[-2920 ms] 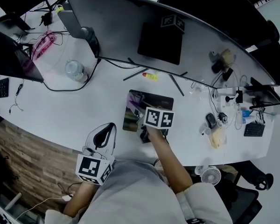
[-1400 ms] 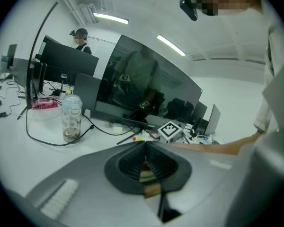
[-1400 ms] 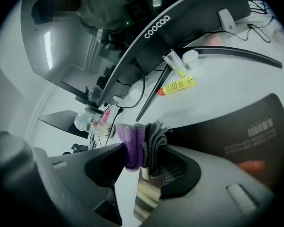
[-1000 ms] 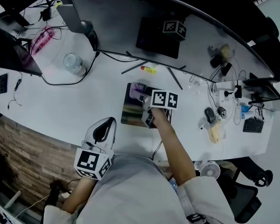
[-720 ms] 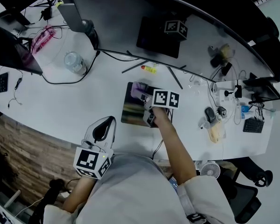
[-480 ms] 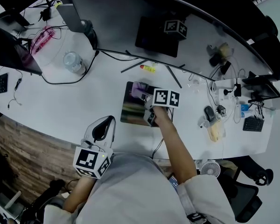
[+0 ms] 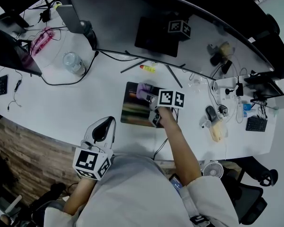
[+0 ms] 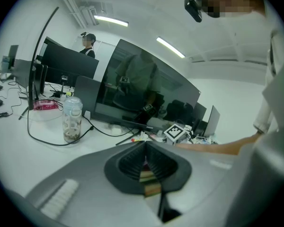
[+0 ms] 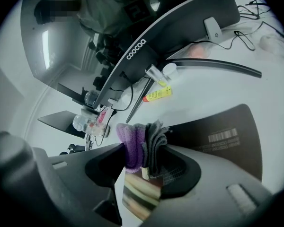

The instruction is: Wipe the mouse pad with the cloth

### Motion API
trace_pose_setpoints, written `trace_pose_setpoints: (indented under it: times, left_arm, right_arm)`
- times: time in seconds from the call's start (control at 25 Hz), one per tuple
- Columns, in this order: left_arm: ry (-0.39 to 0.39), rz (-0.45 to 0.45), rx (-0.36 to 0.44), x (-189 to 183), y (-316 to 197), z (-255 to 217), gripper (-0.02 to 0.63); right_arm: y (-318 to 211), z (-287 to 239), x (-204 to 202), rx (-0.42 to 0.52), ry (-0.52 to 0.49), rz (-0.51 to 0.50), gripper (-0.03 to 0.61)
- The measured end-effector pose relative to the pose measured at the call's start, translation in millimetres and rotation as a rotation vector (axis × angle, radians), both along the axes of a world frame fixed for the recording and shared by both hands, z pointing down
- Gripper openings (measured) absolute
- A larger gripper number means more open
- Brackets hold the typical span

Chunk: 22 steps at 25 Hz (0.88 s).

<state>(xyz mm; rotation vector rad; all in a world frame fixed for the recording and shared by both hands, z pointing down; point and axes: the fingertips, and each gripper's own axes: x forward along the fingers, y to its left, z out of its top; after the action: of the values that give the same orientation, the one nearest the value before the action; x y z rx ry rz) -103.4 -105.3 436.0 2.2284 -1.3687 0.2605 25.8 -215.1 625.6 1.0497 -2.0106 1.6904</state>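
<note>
- Grips a soft, folded purple-and-grey cloth point(image 9: 136, 143) in the right gripper point(image 9: 143, 168), jaws clamped on the bunched fold, a tuft poking out past the tips.
- Sets that cloth at the far left corner of the dark rectangular mouse pad point(image 9: 227, 122), apparently touching it; lies flat on the white desk point(image 7: 85, 103), just in front of the wide curved monitor point(image 9: 180, 27).
- Looks light, limp and compressible: probably needs a firm pinch across several layers, as here, so no flap drags loose.
- Seems thin and flexible, for the pad, and likely to slide or ruck on the smooth desk under a hard push; calls for flat, even strokes, perhaps with a corner pinned.
- Hangs the left gripper point(image 8: 146, 171) low by the person's body, well apart from the pad, jaws brought together with nothing between them.
- Reads "coocaa" in white letters along the monitor's lower edge.
- Shows a white barcode label point(image 9: 222, 137) on the pad, digits too small to read.
- Shows a small yellow tube point(image 9: 157, 94) beyond the pad, print illegible.
</note>
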Motion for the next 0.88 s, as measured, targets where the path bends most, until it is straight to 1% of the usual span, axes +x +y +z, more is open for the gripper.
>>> trace_pose_setpoints:
  times: [0.88]
  left_arm:
    - [-0.013,0.014,0.008,12.7,5.9,-1.7,0.000]
  right_arm:
    - [7.0,1.5,46.2,-0.020,0.000,0.015,0.210]
